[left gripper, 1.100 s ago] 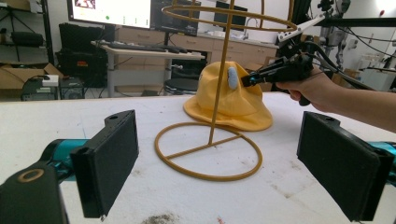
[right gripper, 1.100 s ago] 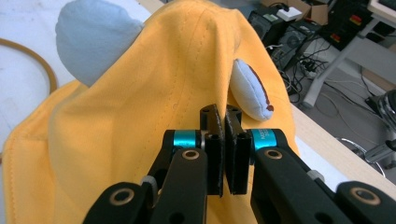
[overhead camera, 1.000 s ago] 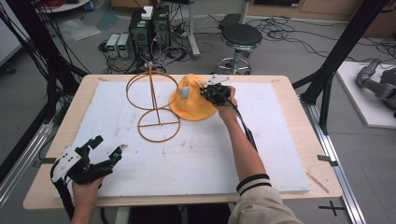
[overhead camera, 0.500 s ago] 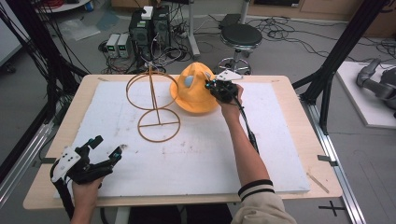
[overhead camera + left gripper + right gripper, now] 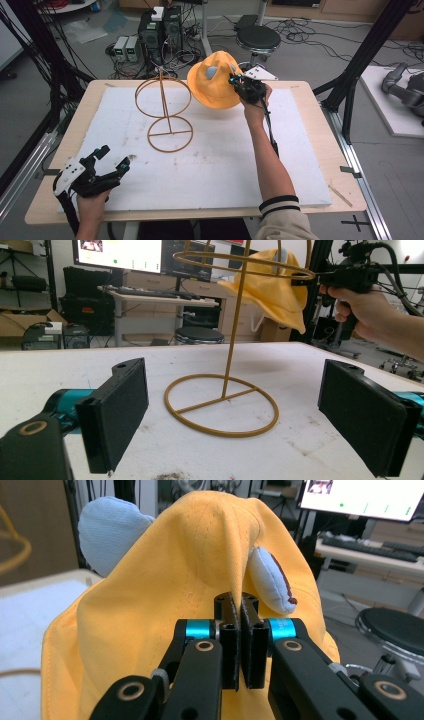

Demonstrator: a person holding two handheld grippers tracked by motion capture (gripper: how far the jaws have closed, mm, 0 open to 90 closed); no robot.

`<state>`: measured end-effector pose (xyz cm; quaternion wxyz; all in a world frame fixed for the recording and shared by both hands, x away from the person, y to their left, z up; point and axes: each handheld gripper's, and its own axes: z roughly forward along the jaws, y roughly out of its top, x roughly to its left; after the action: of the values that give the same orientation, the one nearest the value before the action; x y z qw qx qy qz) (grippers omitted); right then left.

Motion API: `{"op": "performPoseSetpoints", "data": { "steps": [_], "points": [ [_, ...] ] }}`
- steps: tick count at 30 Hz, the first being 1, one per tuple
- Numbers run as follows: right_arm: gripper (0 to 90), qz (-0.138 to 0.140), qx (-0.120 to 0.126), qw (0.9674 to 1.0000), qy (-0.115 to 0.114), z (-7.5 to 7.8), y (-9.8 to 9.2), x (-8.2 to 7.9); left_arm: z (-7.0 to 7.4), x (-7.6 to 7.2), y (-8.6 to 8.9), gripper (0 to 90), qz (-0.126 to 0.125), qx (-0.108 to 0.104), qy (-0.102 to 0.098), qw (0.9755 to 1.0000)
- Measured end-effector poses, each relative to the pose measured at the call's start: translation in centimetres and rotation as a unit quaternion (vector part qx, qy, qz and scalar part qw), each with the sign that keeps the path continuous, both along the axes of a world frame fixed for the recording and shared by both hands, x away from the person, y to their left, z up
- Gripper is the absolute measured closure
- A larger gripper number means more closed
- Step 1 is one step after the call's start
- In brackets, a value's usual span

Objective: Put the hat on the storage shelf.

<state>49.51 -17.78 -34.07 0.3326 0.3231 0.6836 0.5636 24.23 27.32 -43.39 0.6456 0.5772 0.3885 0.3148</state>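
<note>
A yellow cloth hat (image 5: 216,82) with pale blue ear patches hangs in the air over the table's far edge. My right gripper (image 5: 235,80) is shut on a fold of it; in the right gripper view the jaws pinch the yellow hat (image 5: 190,580) cloth between them, right gripper (image 5: 239,605). Left of the hat stands a gold wire stand (image 5: 167,112) with a ring on top and a round base. From the left gripper view, the wire stand (image 5: 227,390) is ahead and the hat (image 5: 272,287) is beyond its top ring. My left gripper (image 5: 116,160) rests open at the near left corner, left gripper (image 5: 232,410) holding nothing.
A white mat (image 5: 220,165) covers most of the wooden table (image 5: 330,150). Black frame poles (image 5: 360,65) rise at both sides. A stool (image 5: 257,37) and electronics boxes (image 5: 162,27) stand on the floor beyond the far edge.
My right gripper has lifted the hat off the mat and carried it up, toward the far edge. The left gripper has stayed where it was.
</note>
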Motion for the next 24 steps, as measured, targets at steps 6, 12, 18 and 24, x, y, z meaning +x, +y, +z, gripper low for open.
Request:
{"op": "performPoseSetpoints", "data": {
  "steps": [6, 12, 18, 24],
  "points": [
    [88.9, -0.002, 0.028, 0.9994, -0.017, 1.3, -0.9, -0.7, 0.0, 0.0, 0.0, 13.1, 0.001, -0.001, 0.0, 1.0],
    [88.9, 0.003, 0.053, 0.998, -0.034, 3.5, -1.3, -1.7, 0.0, -0.1, 0.1, 13.1, 0.004, -0.002, -0.001, 1.0],
    [88.9, 0.025, 0.062, 0.9957, -0.064, 6.9, -0.3, -3.2, 0.1, -0.1, 0.4, 13.1, 0.008, -0.004, -0.003, 1.0],
    [88.8, 0.052, 0.063, 0.9929, -0.087, 9.3, 1.6, -4.5, 0.2, -0.3, 0.7, 13.1, 0.014, -0.006, -0.005, 0.9999]
  ]
}}
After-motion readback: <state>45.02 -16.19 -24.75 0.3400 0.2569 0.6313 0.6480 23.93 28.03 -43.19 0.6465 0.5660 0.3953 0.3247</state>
